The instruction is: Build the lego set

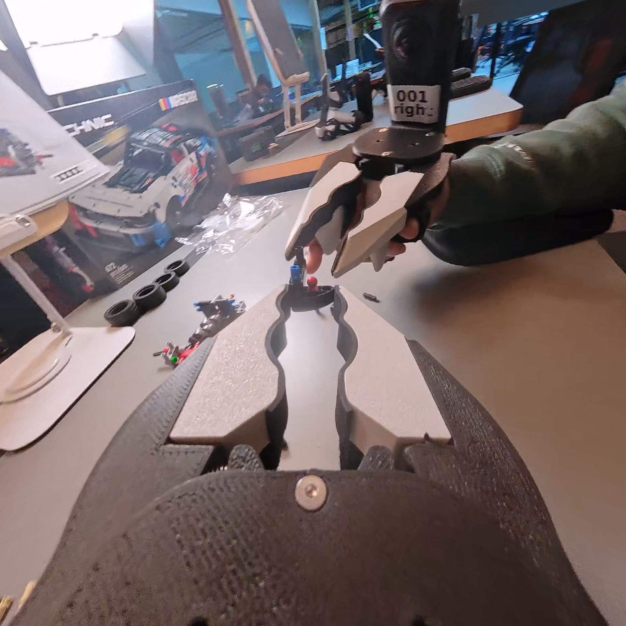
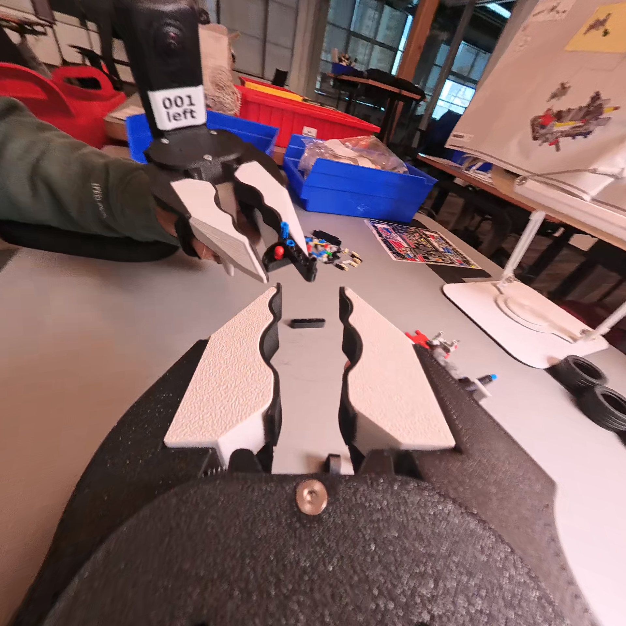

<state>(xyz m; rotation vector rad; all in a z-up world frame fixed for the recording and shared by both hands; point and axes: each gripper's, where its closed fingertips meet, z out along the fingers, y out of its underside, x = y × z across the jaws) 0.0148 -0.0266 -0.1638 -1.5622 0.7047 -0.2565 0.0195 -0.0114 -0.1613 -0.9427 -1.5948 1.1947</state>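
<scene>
My left gripper (image 1: 313,292) is shut on a black Lego beam assembly (image 1: 313,298) that carries a red ball (image 1: 312,280) and an upright blue and black pin (image 1: 298,269). It holds the assembly a little above the grey table. In the right wrist view the left gripper (image 2: 286,267) shows with the same assembly (image 2: 298,266) between its tips. My right gripper (image 2: 310,288) is open and empty, just in front of the assembly. A small black beam (image 2: 307,322) lies on the table between its fingers. In the left wrist view the right gripper (image 1: 313,262) hangs right above the pin.
Several black tyres (image 1: 149,294) and a part-built chassis (image 1: 216,311) lie to the left. A white booklet stand (image 2: 521,318), a sticker sheet (image 2: 420,244), a pile of loose pieces (image 2: 332,250) and blue bins (image 2: 355,189) are also here. The set's box (image 1: 135,169) stands at the back. The tips of both grippers are at nearly the same place.
</scene>
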